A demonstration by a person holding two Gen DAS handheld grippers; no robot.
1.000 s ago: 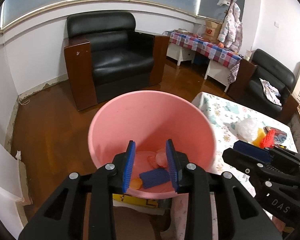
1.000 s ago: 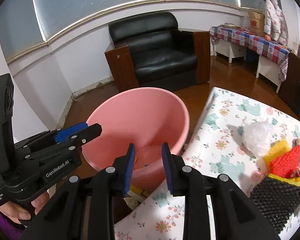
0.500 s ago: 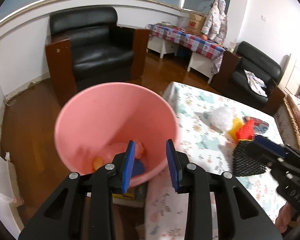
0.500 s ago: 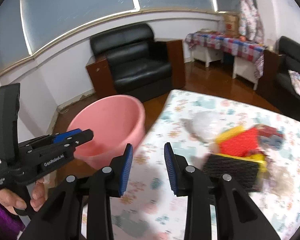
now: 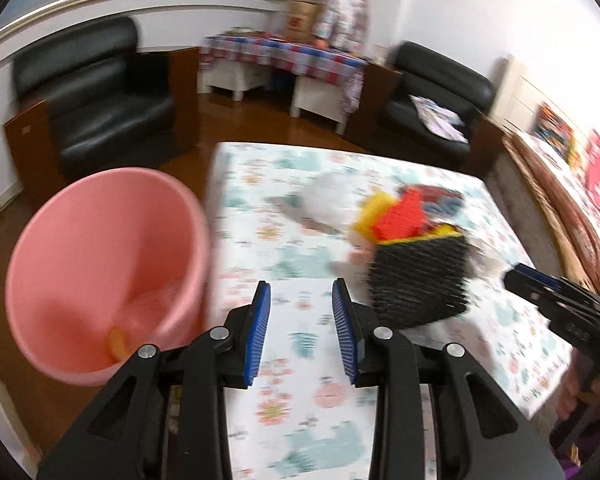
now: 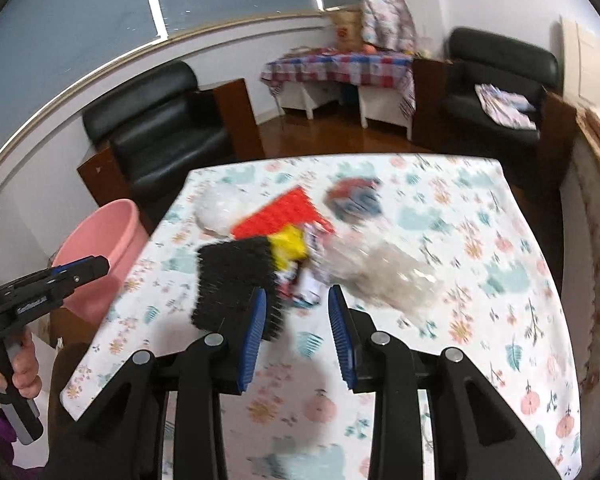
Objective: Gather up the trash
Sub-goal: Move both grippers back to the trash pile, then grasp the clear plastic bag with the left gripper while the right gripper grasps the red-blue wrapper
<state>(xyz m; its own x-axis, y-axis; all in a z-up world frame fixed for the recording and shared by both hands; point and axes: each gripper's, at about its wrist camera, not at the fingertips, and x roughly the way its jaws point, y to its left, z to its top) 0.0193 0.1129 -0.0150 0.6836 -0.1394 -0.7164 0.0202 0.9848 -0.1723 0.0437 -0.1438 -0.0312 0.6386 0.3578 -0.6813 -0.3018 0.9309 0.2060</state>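
Looking along my left gripper (image 5: 303,330), its jaws stand partly open with nothing between them, over the flowered tablecloth (image 5: 300,420); the smooth pink bucket (image 5: 100,272) sits just left of the table. Looking along my right gripper (image 6: 298,332), its jaws have just been widening, also bare. The trash lies ahead: bristly black pad (image 6: 232,280), ridged red piece (image 6: 280,214), crinkly clear plastic (image 6: 388,276). I'd take the pad by one edge.
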